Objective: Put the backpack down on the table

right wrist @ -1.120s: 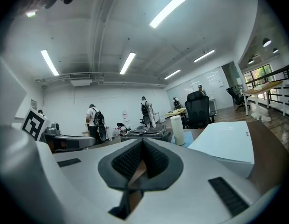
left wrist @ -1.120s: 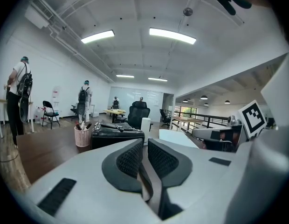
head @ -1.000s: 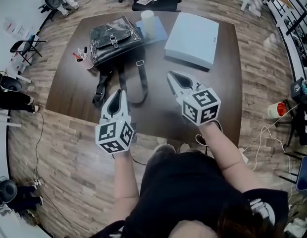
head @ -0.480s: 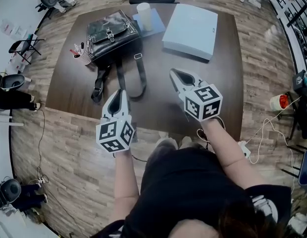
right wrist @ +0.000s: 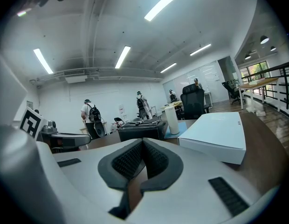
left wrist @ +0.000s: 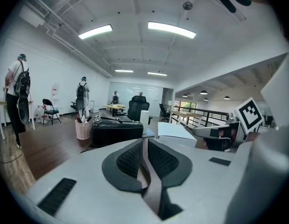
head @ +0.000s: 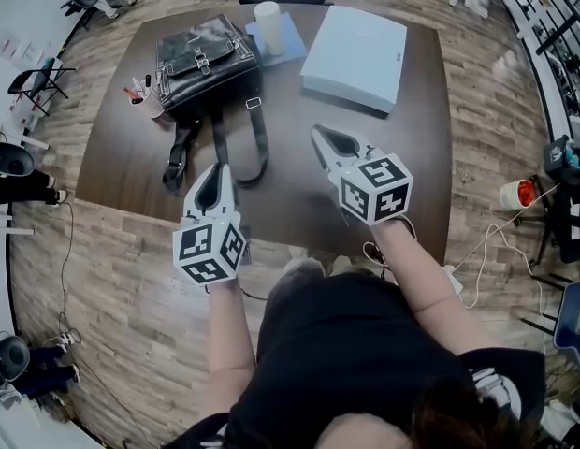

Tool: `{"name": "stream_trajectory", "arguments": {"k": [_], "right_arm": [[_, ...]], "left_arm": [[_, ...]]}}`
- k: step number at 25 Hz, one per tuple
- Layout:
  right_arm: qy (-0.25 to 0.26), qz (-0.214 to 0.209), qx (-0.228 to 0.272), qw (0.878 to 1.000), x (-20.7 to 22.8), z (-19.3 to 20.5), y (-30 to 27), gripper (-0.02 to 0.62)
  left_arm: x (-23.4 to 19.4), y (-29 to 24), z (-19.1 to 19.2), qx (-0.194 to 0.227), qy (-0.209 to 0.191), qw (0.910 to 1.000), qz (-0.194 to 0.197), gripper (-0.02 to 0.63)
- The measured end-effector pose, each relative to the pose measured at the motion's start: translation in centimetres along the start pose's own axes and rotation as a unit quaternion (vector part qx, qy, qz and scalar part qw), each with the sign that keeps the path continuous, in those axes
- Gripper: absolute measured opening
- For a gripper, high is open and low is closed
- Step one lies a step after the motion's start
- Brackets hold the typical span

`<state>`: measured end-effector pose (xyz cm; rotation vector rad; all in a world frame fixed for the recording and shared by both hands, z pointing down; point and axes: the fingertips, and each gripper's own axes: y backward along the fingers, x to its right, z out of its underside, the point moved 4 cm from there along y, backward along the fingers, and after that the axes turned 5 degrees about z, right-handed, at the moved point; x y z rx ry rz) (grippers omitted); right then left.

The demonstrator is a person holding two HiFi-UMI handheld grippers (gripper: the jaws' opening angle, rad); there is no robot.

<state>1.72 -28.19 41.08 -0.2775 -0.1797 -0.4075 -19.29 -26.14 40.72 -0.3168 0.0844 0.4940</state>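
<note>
The black leather backpack lies flat on the dark brown table at its far left, straps trailing toward the near edge. It shows also as a low black block in the left gripper view and the right gripper view. My left gripper hovers over the near table edge just short of the strap ends, jaws shut and empty. My right gripper is over the table's middle, to the right of the straps, also shut with nothing in it. Neither touches the backpack.
A flat white box lies at the far right of the table. A white roll stands on a blue pad behind the backpack, and a pink pen holder sits at its left. Chairs and people stand on the wooden floor around.
Both grippers stay shut and almost still; the head view has shifted slightly, so the table and backpack sit a little higher and further left in the picture.
</note>
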Motion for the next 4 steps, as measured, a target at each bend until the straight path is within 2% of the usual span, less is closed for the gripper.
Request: {"name": "stream_trajectory", "arguments": {"k": [4], "right_arm": [[0.004, -0.001, -0.003, 1.0, -0.17, -0.03, -0.32, 0.017]], "left_arm": [[-0.21, -0.2, 0.47, -0.004, 0.005, 1.0, 0.001, 0.055]]}}
